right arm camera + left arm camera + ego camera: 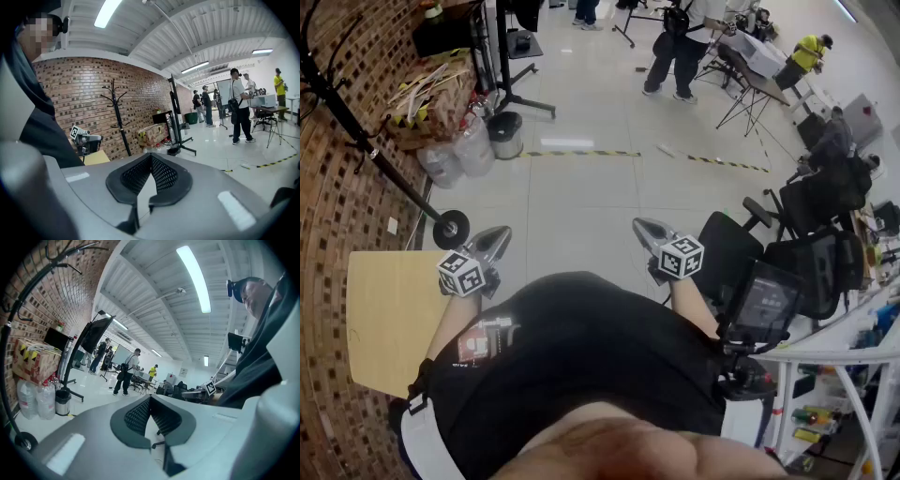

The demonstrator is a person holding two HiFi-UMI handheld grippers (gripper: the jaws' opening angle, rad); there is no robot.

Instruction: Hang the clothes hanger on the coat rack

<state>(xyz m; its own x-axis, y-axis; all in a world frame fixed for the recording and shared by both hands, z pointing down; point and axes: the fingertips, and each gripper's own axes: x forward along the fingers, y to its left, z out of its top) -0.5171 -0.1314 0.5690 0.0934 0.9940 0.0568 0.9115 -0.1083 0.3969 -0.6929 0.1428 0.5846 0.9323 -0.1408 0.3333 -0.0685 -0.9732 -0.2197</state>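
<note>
plainly two grippers were held pressed together, empty: left gripper (493, 240), right gripper (643, 228). one coat rack (118, 123) was seen by the brick wall (79, 89), one cardboard box (441, 114) near it; pale hanger-like pieces (420, 86) were glimpsed inside.

left gripper (151, 398), jaws closed together; coat rack (49, 261) at far left against brick wall (61, 305).

The coat rack (367, 147) ran off the head view's left edge, its top cut away; the contents of the cardboard box (431, 98) near it were too small to tell; the person's torso (581, 366) hid one corner of the wooden table (380, 309); the distant people (680, 47) showed no detail.
</note>
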